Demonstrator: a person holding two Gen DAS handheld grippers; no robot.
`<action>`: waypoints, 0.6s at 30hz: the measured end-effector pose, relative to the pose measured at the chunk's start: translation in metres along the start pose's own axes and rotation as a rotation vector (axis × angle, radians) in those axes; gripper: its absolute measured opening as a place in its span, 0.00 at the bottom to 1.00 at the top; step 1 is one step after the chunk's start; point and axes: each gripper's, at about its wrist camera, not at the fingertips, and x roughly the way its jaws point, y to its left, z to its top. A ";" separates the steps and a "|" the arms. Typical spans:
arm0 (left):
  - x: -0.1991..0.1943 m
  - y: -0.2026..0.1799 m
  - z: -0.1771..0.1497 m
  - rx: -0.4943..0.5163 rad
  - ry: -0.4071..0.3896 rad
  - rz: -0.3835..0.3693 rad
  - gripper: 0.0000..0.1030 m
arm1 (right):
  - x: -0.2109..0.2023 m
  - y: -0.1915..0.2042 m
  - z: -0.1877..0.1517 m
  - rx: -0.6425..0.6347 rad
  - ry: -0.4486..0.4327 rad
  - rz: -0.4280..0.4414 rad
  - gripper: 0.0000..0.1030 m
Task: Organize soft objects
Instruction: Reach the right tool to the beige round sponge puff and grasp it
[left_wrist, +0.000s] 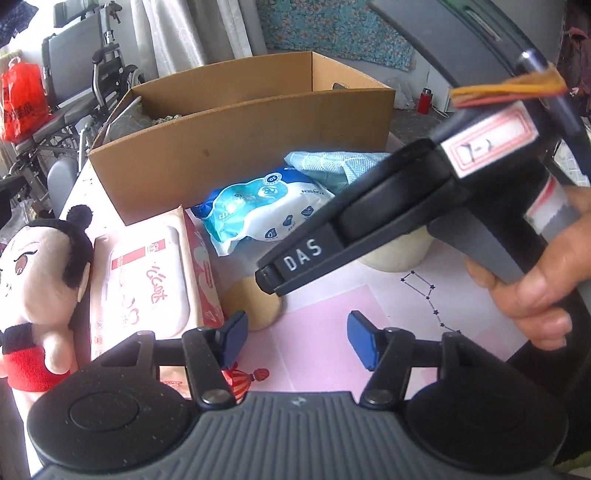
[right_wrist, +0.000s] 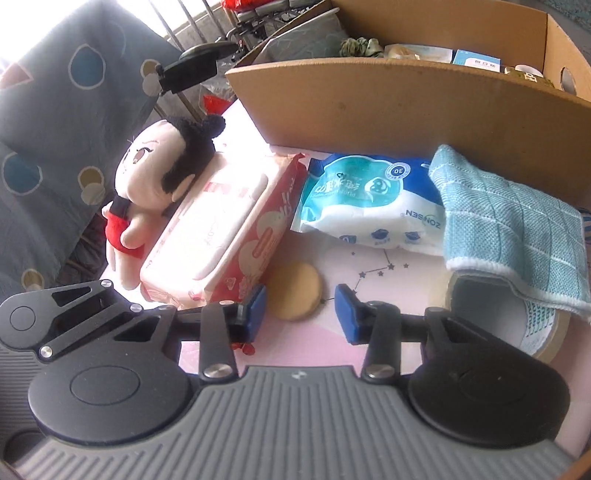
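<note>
A plush doll (right_wrist: 147, 184) with black hair and red clothes lies at the left of the table. Beside it are a pink wipes pack (right_wrist: 221, 229), a blue-and-white wipes pack (right_wrist: 365, 199) and a light-blue cloth (right_wrist: 509, 229). A round tan puff (right_wrist: 295, 291) lies on the pink mat just beyond my right gripper (right_wrist: 301, 310), which is open and touches nothing. My left gripper (left_wrist: 297, 338) is open and empty above the mat, near the pink wipes pack (left_wrist: 147, 284) and the doll (left_wrist: 40, 280). In the left wrist view a hand holds the right gripper (left_wrist: 271, 278) over the puff (left_wrist: 255, 306).
An open cardboard box (right_wrist: 406, 107) with several items inside stands behind the row of objects. A tape roll (right_wrist: 524, 325) sits partly under the cloth at the right. A patterned grey cushion (right_wrist: 55, 129) lies to the left, and a wheelchair (left_wrist: 85, 66) stands beyond the table.
</note>
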 end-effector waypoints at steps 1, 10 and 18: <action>0.002 0.001 -0.001 0.000 -0.003 -0.001 0.55 | 0.005 0.003 0.000 -0.014 0.010 -0.008 0.35; 0.019 0.008 -0.011 0.000 0.022 0.009 0.39 | 0.056 0.014 0.026 -0.148 0.093 -0.107 0.34; 0.019 0.005 -0.017 0.024 0.022 0.024 0.41 | 0.069 0.023 0.025 -0.229 0.133 -0.072 0.15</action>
